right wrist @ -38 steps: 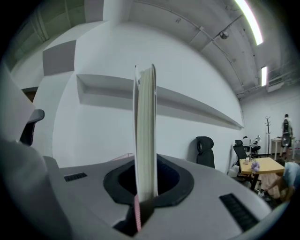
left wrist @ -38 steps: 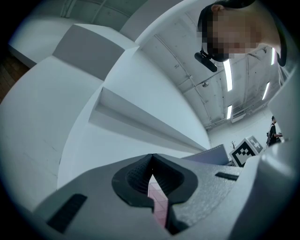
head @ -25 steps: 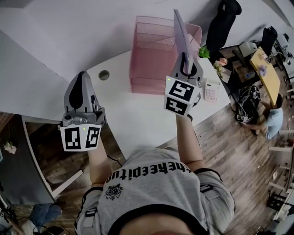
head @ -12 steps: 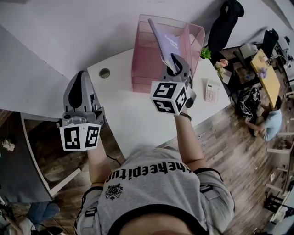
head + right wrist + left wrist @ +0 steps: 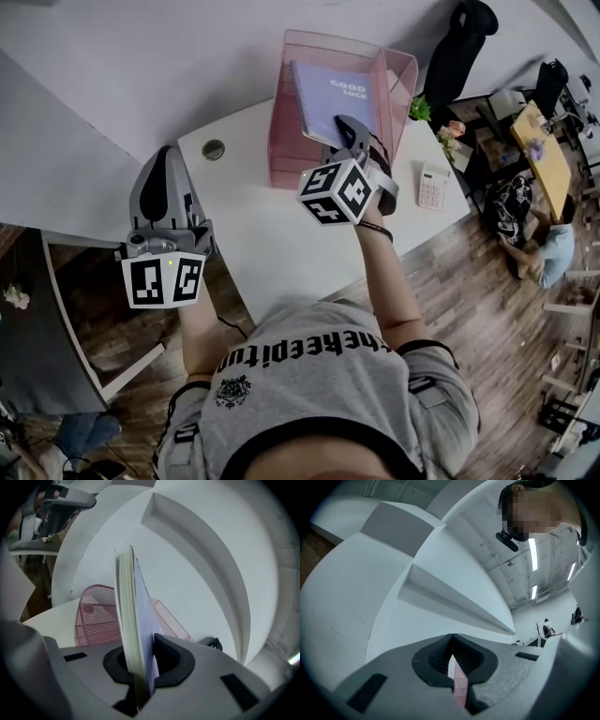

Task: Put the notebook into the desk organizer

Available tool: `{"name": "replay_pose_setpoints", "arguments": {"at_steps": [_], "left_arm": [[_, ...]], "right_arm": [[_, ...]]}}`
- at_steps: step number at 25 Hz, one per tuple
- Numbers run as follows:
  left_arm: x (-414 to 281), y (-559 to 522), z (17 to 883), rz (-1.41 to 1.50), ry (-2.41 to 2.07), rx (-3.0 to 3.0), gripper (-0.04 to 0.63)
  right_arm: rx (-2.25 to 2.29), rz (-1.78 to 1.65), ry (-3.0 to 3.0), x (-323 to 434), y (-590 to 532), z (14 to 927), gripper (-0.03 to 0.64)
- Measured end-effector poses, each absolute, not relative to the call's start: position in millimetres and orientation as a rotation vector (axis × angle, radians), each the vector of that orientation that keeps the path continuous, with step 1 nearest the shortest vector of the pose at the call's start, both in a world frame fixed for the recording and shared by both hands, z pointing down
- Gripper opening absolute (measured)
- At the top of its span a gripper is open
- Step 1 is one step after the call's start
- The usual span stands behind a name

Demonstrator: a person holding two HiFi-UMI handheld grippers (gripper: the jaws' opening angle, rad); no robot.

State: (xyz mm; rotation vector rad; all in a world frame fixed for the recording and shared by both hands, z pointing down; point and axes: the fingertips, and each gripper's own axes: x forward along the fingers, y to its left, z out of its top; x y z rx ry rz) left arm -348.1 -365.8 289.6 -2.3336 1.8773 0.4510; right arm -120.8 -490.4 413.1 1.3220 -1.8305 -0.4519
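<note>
A lavender notebook [image 5: 333, 105] is tilted over the pink mesh desk organizer [image 5: 281, 150], its cover facing up, and my right gripper [image 5: 349, 129] is shut on its near edge. In the right gripper view the notebook [image 5: 135, 620] stands edge-on between the pads, with the organizer [image 5: 96, 616] behind and below it. At the white table's left end my left gripper [image 5: 169, 159] is shut and holds nothing. In its own view the left gripper's [image 5: 451, 638] tips meet, and a sliver of pink shows through the gap behind them.
The organizer stands at the back of the white table [image 5: 253, 234], against the wall. A round cable hole [image 5: 213, 150] lies left of it. A calculator [image 5: 430, 187] and a small plant [image 5: 416, 107] are to its right. Wooden floor lies below the table's edge.
My right gripper has sunk and rolled, so the notebook went from upright and edge-on to cover-up, lower over the organizer. The left gripper has stayed put.
</note>
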Motion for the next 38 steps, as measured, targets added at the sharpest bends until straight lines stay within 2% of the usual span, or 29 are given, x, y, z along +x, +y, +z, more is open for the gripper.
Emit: {"name": "replay_pose_setpoints", "arguments": {"at_steps": [9, 18, 27, 38], "left_arm": [[-348, -367, 293, 0.452, 1.878, -2.348, 0.003], [-347, -369, 294, 0.456, 1.872, -2.365, 0.003], [-346, -371, 295, 0.459, 1.871, -2.374, 0.003], [-346, -370, 295, 0.467, 1.872, -2.377, 0.003]], "right_arm": [[1.212, -0.445, -1.797, -122, -504, 423, 0.044], [1.091, -0.292, -1.887, -129, -505, 435, 0.061], [0.938, -0.112, -2.030, -137, -496, 439, 0.168], [0.842, -0.020, -2.119, -140, -487, 439, 0.237]]}}
